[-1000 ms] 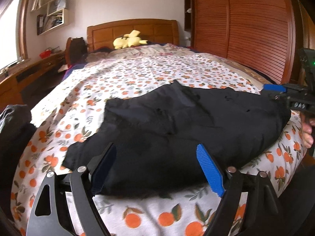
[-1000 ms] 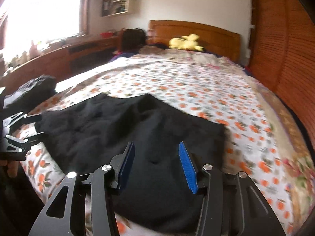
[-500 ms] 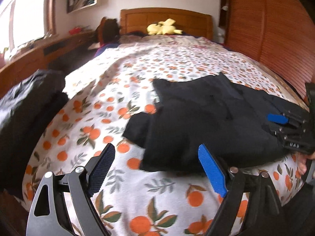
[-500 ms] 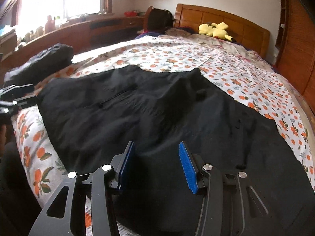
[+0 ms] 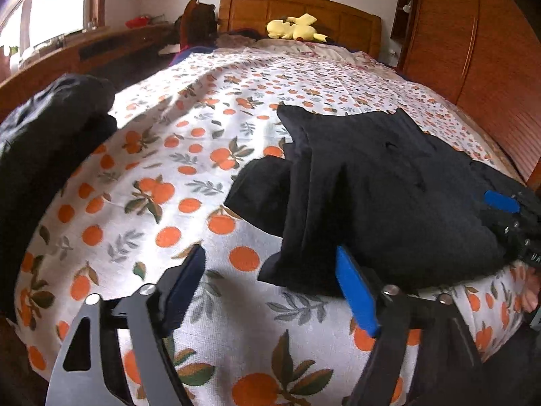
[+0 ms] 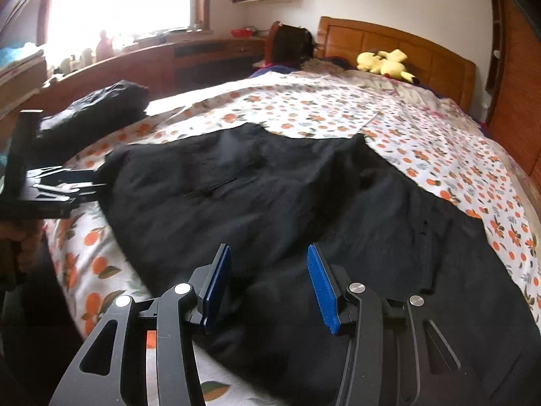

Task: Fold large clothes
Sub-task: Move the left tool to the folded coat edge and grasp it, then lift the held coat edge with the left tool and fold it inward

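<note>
Large black fabric garment [image 6: 304, 209] spread flat on orange-print bedsheet [image 5: 169, 176]. Left gripper [image 5: 270, 291]: jaws closing, nothing pinched; garment's near corner just ahead, beside right finger. Right gripper [image 6: 268, 287]: fingers half spread over near hem, cloth below gap (contact unclear), not clamped. Step judged: approach for first fold. Next: pinch both near edges, lift together.

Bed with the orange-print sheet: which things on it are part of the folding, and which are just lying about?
In the job:
- spread black fabric garment
- left tool, closing with nothing gripped
- right tool, open above the garment

Lying about:
- yellow plush toy
- dark bundled clothing
</note>
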